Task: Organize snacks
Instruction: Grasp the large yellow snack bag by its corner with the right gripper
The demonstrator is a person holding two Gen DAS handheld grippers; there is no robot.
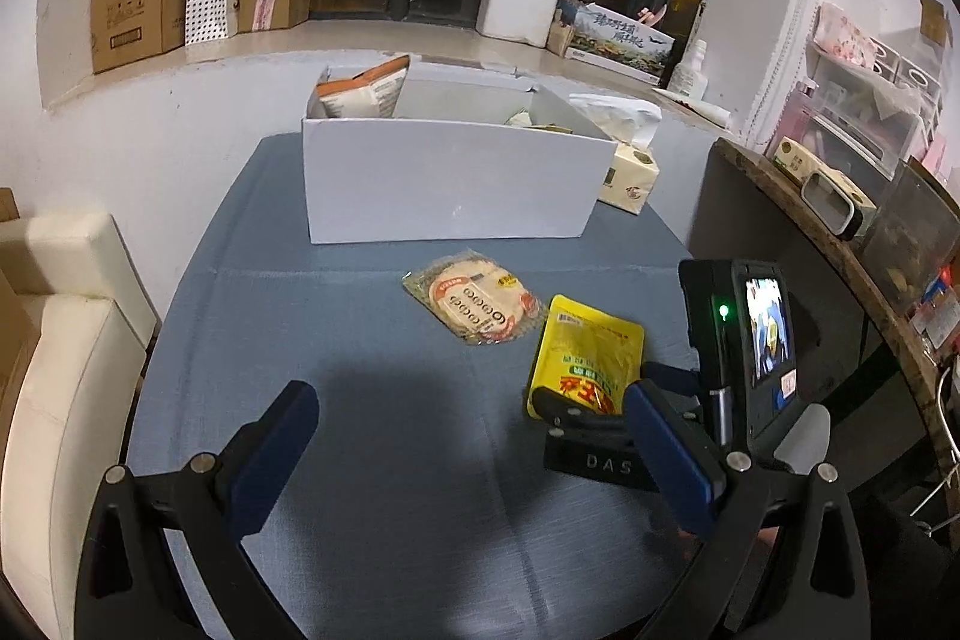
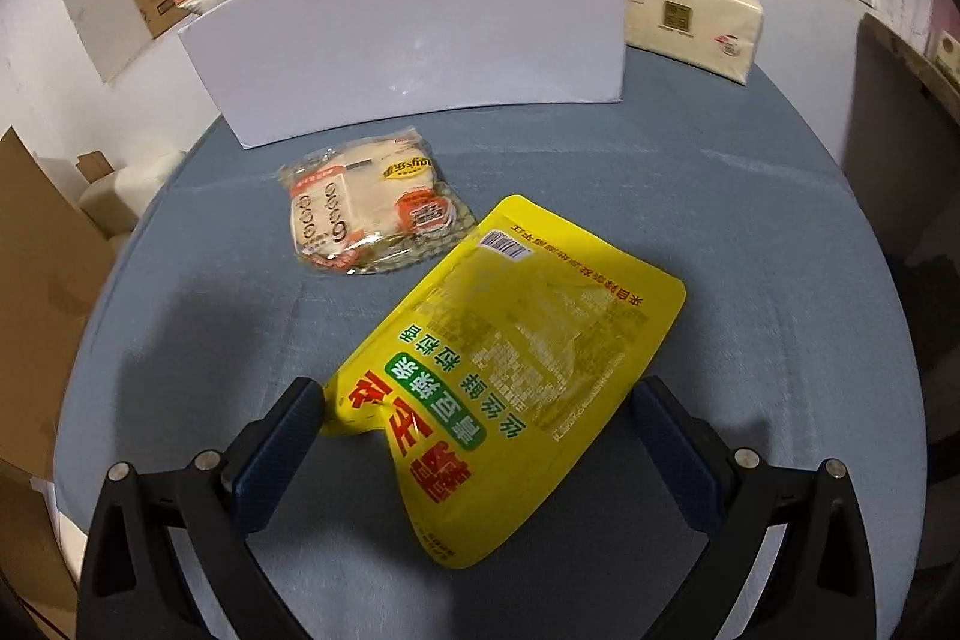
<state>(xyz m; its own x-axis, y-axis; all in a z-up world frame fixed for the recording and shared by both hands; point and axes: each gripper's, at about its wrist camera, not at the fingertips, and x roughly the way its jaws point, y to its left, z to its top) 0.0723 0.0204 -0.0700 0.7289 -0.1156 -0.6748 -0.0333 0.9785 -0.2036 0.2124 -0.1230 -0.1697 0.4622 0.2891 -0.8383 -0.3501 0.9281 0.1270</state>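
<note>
A yellow pouch (image 2: 510,370) with red and green print lies flat on the blue tablecloth (image 2: 720,250). My right gripper (image 2: 477,424) is open and straddles the pouch's near end, its left finger touching the pouch's edge. A clear packet of round crackers (image 2: 366,214) lies just beyond the pouch. Behind it stands a white box (image 2: 414,22) holding an orange snack bag (image 1: 366,91). My left gripper (image 1: 474,424) hovers open over bare cloth, left of the yellow pouch (image 1: 582,352), with nothing between its fingers.
A tissue pack (image 2: 690,16) sits right of the white box. The right gripper's camera unit (image 1: 750,352) stands close to my left gripper's right finger. A cream sofa (image 1: 60,340) borders the table on the left, a wooden shelf (image 1: 840,250) on the right.
</note>
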